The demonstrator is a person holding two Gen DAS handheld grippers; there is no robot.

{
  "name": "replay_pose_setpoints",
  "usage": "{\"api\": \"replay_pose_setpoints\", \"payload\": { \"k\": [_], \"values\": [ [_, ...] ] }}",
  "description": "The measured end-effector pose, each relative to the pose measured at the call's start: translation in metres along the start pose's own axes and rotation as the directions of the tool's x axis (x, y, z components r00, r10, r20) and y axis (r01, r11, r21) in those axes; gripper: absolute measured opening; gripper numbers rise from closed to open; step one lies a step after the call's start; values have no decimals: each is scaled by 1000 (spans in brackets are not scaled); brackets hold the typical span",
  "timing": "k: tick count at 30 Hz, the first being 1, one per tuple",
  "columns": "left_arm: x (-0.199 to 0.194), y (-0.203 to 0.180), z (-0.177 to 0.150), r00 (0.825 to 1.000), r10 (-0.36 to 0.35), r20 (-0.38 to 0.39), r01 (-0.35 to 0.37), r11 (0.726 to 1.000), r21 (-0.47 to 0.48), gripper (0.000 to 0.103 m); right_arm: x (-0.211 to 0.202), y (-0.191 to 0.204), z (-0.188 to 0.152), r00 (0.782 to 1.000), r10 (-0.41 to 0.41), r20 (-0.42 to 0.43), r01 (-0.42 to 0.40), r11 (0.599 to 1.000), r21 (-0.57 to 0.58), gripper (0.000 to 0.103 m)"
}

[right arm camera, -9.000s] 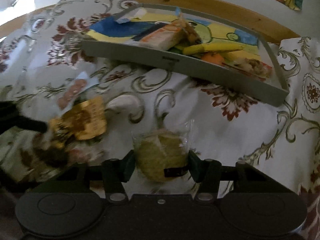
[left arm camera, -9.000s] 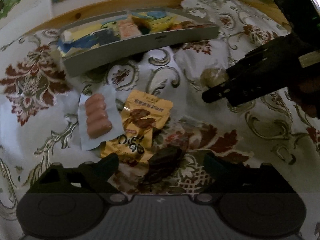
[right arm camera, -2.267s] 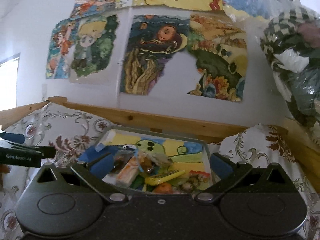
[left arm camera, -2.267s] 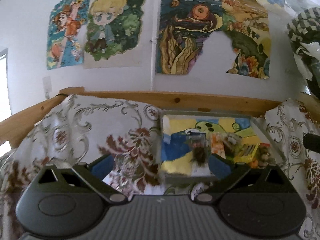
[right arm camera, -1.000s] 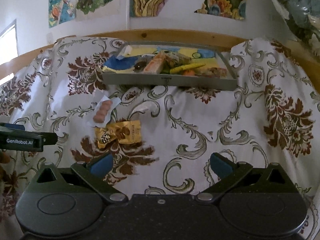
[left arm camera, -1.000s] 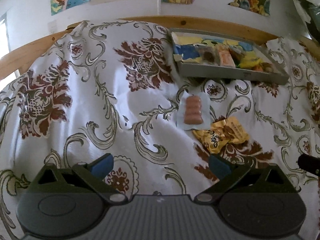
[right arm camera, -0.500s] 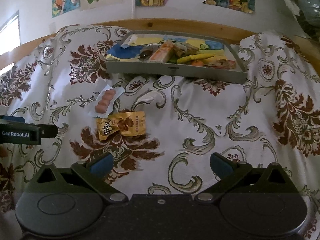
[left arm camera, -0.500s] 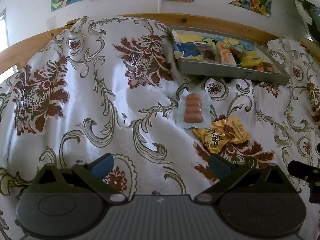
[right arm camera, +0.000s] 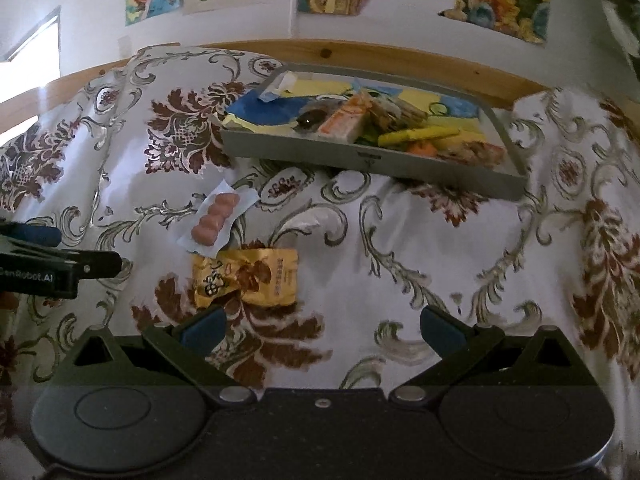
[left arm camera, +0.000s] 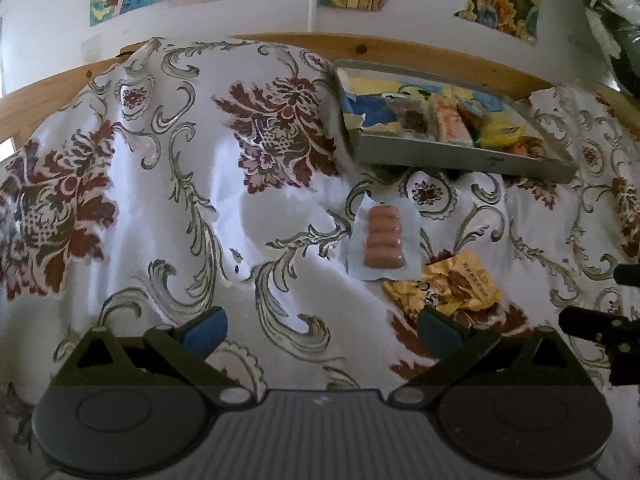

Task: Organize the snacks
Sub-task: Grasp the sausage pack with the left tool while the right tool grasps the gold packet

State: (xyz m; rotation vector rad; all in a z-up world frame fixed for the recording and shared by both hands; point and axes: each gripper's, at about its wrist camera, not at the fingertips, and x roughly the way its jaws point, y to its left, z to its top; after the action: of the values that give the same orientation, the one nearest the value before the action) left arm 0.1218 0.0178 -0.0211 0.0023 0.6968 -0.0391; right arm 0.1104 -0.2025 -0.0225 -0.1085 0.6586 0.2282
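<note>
Sausages (left arm camera: 382, 237) (pink, four, clear-wrapped) touching crinkled gold packet (left arm camera: 448, 285)

- Both views are dim and muddy in colour, with soft detail throughout.
- Daylight enters from a window (right arm camera: 30, 42) left of the wooden rail (right arm camera: 400, 60), blown out to white.
- The satin cloth (left arm camera: 248, 216) below that rail shows pale sheen on its folds.
- Fisheye bending curves the rail; the corners go black.
- The tray (right arm camera: 360, 156) casts a shadow on the cloth.
</note>
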Motion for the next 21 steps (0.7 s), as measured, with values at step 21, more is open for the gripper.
{"api": "replay_pose_setpoints", "payload": {
  "k": [21],
  "values": [
    [88,-29,72,997,-43,-67,48,996,70,103,61,-5,34,933,354,-63,-355,874,-333,102]
  ]
}}
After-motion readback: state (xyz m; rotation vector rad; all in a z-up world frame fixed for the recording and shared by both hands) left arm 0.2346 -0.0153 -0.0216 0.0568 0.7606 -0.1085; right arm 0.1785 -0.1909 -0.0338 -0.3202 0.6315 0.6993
